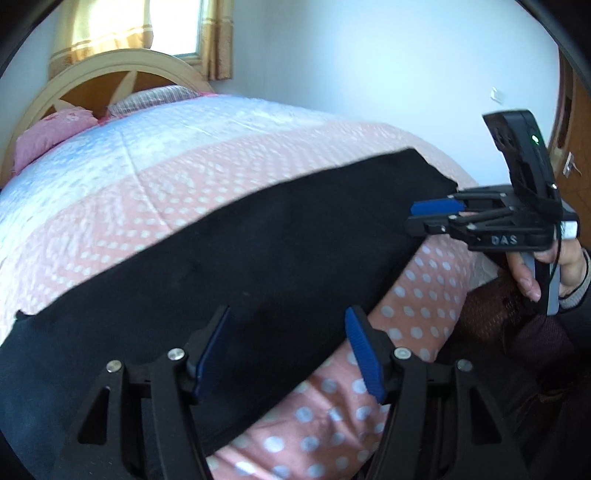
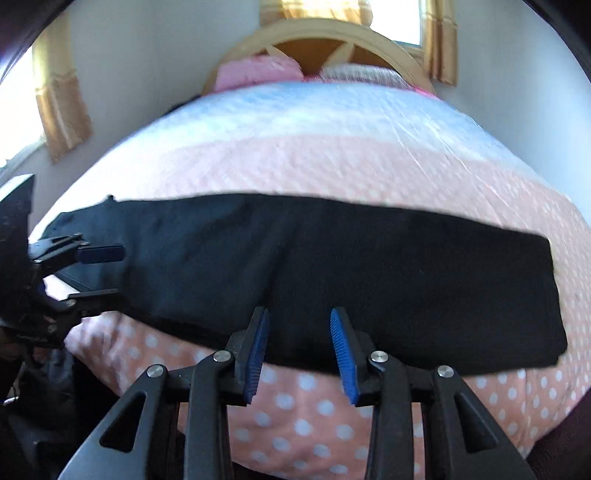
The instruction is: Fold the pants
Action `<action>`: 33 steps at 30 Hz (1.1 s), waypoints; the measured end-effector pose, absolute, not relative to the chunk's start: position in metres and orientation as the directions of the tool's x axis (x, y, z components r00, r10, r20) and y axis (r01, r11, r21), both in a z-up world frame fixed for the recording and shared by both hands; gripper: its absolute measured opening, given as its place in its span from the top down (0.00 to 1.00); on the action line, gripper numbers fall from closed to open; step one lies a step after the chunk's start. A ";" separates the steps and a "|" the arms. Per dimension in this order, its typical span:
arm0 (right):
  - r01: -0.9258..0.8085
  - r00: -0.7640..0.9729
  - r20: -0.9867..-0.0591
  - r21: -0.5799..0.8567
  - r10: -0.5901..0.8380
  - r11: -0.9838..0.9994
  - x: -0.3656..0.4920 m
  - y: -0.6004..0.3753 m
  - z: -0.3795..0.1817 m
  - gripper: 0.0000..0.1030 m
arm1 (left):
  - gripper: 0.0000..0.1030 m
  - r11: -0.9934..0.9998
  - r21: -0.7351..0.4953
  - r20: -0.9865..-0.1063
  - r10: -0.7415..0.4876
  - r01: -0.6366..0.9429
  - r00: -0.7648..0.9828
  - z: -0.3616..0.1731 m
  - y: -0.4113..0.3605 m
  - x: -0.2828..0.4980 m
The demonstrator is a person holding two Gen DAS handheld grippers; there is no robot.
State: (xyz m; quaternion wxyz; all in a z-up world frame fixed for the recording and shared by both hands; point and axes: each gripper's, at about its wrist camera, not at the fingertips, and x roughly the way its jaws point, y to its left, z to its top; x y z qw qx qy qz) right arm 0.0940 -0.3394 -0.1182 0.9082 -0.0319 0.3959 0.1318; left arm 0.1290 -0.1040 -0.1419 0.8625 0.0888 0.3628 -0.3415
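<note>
**Both jaws spread over black pants laid on a dotted quilt**

Spread apart, the jaws of the left gripper [image 1: 288, 354] pinch nothing; its ribbed blue pads [image 1: 364, 354] hang just over the near edge of the pants [image 1: 229, 266]. On the right gripper [image 2: 297, 356] the jaws stand apart too, somewhat narrower, with nothing between them, poised above the pants' near edge at about mid-length.

The pants are black, matte and smooth, folded into one long narrow band that lies flat across the bed, one end cut square and the other narrowing and uneven. Each gripper is black plastic with silver pivot screws and angular linkage arms.

From the left wrist view, the right gripper appears at the far right beside the pants' end, held by a hand [image 1: 543, 269] on its grip; a dark patterned sleeve sits below.

A quilt [image 2: 332, 158] covers the bed, puckered in texture, peach with white dots near the pants and pale blue farther off. Beyond lie a pink pillow [image 2: 255, 74] and an arched wooden headboard [image 2: 314, 29], against white walls with golden curtains [image 2: 62, 110] at bright windows.
</note>
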 end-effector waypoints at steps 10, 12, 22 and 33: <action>-0.390 0.538 -0.814 -0.008 0.220 0.921 0.103 -0.291 -0.145 0.64 | 0.33 0.791 -0.060 -0.723 -0.455 0.609 0.519 -0.164 -0.093 0.126; -0.409 0.503 -0.833 0.006 0.230 0.913 0.105 -0.293 -0.143 0.64 | 0.33 0.786 -0.062 -0.719 -0.463 0.615 0.518 -0.164 -0.090 0.123; -0.546 0.522 -0.789 -0.016 0.325 0.838 0.158 -0.232 -0.075 0.64 | 0.24 0.908 -0.088 -0.625 -0.371 0.410 0.687 -0.130 -0.007 0.131; -0.558 0.277 -0.751 0.383 0.600 0.736 0.271 -0.081 -0.108 0.64 | 0.23 0.995 -0.066 -0.704 -0.101 0.077 0.703 -0.165 0.090 0.123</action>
